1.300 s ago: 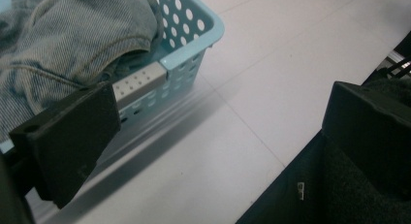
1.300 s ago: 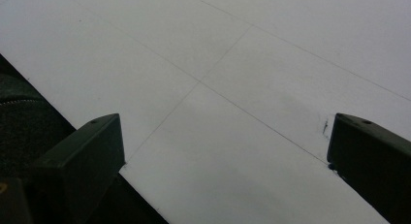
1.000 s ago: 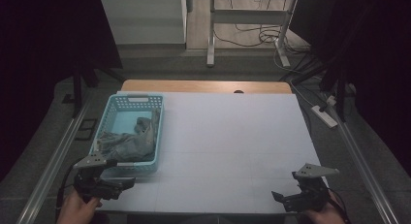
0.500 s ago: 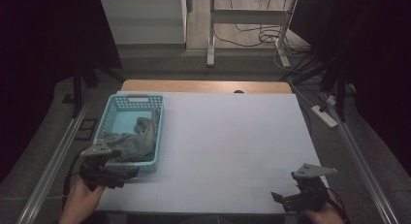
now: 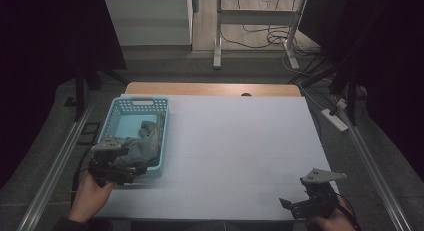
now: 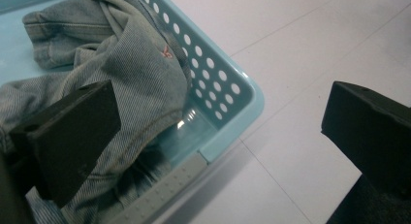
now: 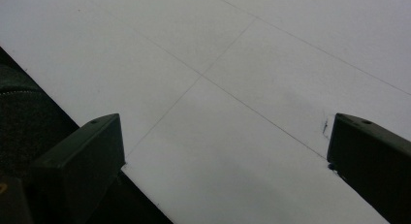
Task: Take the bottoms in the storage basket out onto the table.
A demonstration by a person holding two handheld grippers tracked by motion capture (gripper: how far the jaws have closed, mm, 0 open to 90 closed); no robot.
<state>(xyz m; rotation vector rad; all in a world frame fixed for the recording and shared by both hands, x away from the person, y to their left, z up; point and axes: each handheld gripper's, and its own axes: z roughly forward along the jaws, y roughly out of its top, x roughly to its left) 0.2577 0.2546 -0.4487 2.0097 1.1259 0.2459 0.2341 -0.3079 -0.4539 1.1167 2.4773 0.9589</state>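
A light blue perforated basket [image 5: 134, 107] stands at the table's left side, with crumpled grey-blue jeans [image 5: 141, 145] inside. My left gripper [image 5: 131, 172] is at the basket's near end, open. In the left gripper view its jaws straddle the basket's corner [image 6: 228, 95]: one jaw is over the jeans [image 6: 140, 64], the other over the white table. My left gripper [image 6: 218, 103] holds nothing. My right gripper [image 5: 287, 205] hovers open by the table's front right edge. In its own view my right gripper [image 7: 223, 127] has only bare tabletop between its jaws.
The white tabletop [image 5: 240, 141] has a wooden strip [image 5: 210, 89] along its far edge. Metal rails run along both sides of the table. A power strip [image 5: 334, 119] lies off the right side. Desk legs and cables are on the floor beyond.
My left gripper has moved forward and slightly right, up to the basket's near end and over the jeans. The right gripper has stayed where it was.
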